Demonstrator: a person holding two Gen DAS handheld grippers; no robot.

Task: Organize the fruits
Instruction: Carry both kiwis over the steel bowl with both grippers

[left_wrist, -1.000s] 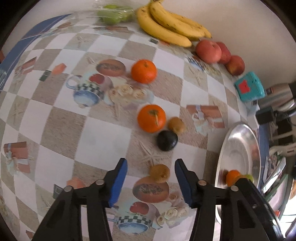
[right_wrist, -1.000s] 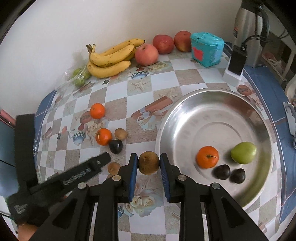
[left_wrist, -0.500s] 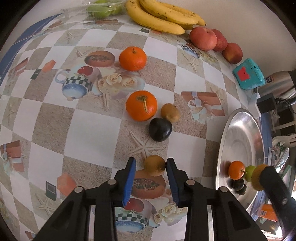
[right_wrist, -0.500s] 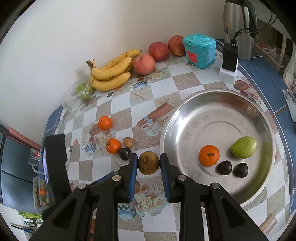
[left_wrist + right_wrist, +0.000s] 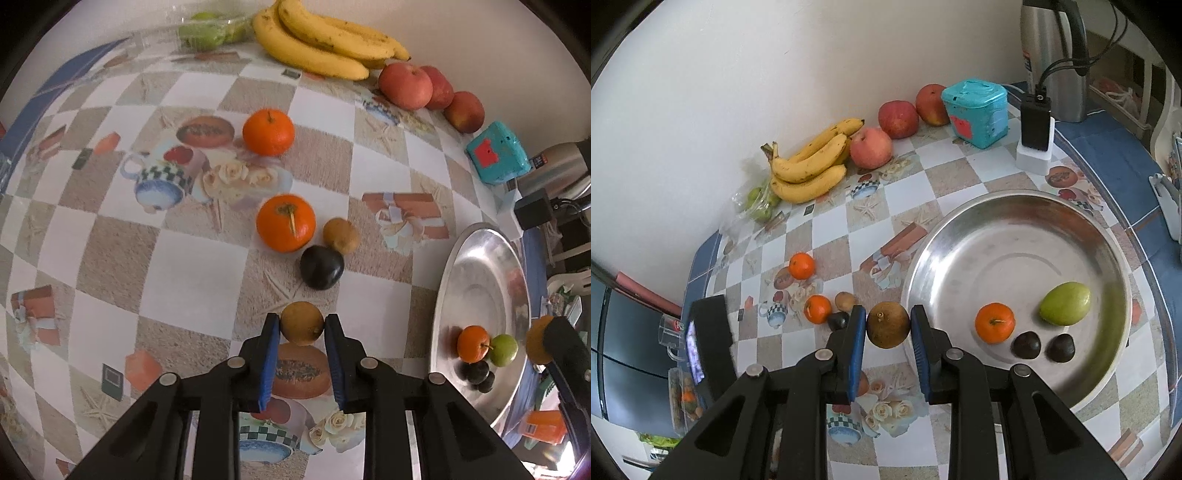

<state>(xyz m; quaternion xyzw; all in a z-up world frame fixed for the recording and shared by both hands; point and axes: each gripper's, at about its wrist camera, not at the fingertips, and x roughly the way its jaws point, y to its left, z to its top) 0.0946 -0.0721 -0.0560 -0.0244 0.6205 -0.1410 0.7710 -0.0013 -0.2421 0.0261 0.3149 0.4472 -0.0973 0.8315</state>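
My left gripper (image 5: 302, 325) is shut on a small brown fruit (image 5: 301, 323) low over the checked tablecloth. Beyond it lie a dark plum (image 5: 321, 267), another brown fruit (image 5: 341, 235) and two oranges (image 5: 286, 222) (image 5: 268, 132). My right gripper (image 5: 888, 325) is shut on a larger brown fruit (image 5: 887, 324), held above the table just left of the steel bowl (image 5: 1015, 229). The bowl holds an orange (image 5: 994, 322), a green fruit (image 5: 1065, 303) and two dark plums (image 5: 1027, 344).
Bananas (image 5: 809, 166), red apples (image 5: 870, 147), a bag of green fruit (image 5: 759, 203) and a teal box (image 5: 977, 112) line the wall. A kettle (image 5: 1054, 55) and a black charger (image 5: 1036, 125) stand at the back right.
My left gripper moved forward and closed on the small brown fruit. My right gripper rose and drew back with its brown fruit still held.
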